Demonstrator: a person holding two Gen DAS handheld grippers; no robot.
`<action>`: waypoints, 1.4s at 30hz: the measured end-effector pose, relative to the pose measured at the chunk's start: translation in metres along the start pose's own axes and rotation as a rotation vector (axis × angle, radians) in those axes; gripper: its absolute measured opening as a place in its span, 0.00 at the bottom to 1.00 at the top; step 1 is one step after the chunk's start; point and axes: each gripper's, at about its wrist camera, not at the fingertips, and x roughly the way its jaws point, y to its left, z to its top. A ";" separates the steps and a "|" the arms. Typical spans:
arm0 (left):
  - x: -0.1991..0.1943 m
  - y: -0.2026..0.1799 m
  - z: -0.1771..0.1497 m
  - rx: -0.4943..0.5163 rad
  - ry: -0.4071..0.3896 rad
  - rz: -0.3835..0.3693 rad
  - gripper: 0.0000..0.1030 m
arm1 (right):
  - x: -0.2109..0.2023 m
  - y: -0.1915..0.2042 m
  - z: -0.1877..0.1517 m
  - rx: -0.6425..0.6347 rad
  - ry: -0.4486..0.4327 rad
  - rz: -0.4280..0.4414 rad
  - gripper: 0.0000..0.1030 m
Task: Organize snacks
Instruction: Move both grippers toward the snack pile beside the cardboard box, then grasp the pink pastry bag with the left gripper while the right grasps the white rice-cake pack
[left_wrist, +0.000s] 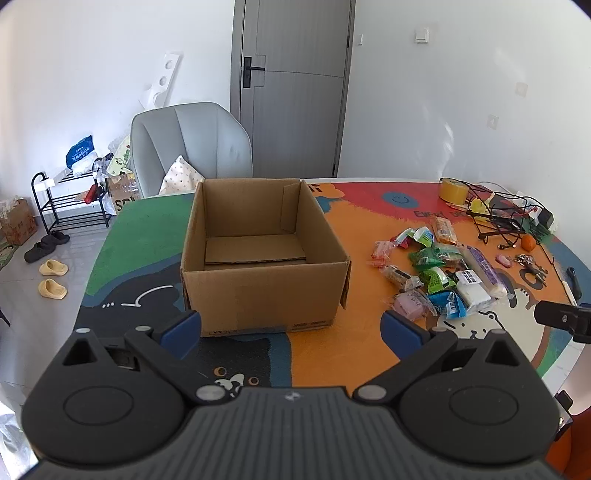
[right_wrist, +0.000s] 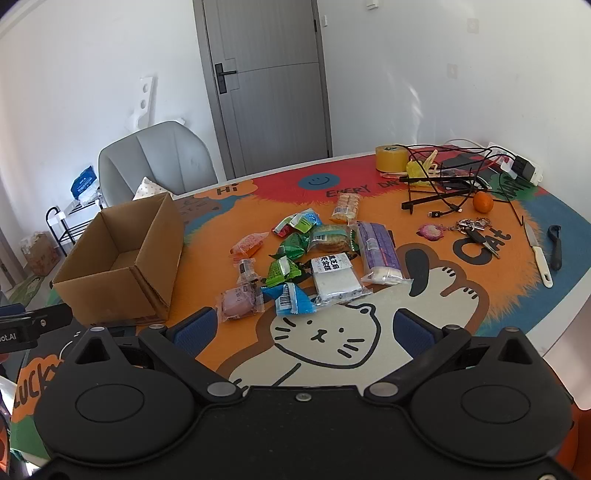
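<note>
An open, empty cardboard box (left_wrist: 258, 284) stands on the colourful table mat, straight ahead of my left gripper (left_wrist: 291, 334), which is open and empty. The box also shows at the left of the right wrist view (right_wrist: 122, 273). A pile of wrapped snacks (right_wrist: 314, 254) lies on the orange part of the mat ahead of my right gripper (right_wrist: 303, 332), which is open and empty. In the left wrist view the snacks (left_wrist: 439, 273) lie to the right of the box.
A tape roll (right_wrist: 391, 158), tangled cables on a black stand (right_wrist: 443, 181), an orange (right_wrist: 482, 202), keys (right_wrist: 472, 227), a knife (right_wrist: 539, 254) and a black tool (right_wrist: 555, 245) lie at the table's far right. A grey chair (left_wrist: 192, 147) stands behind the table.
</note>
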 end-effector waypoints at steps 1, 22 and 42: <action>0.002 -0.002 0.000 0.003 0.005 -0.004 1.00 | 0.001 -0.001 0.000 0.002 0.000 -0.004 1.00; 0.048 -0.055 -0.001 0.042 -0.043 -0.058 1.00 | 0.047 -0.041 -0.011 0.031 -0.010 0.014 1.00; 0.106 -0.102 -0.005 0.044 0.009 -0.152 0.89 | 0.096 -0.067 -0.011 0.076 0.001 0.087 0.72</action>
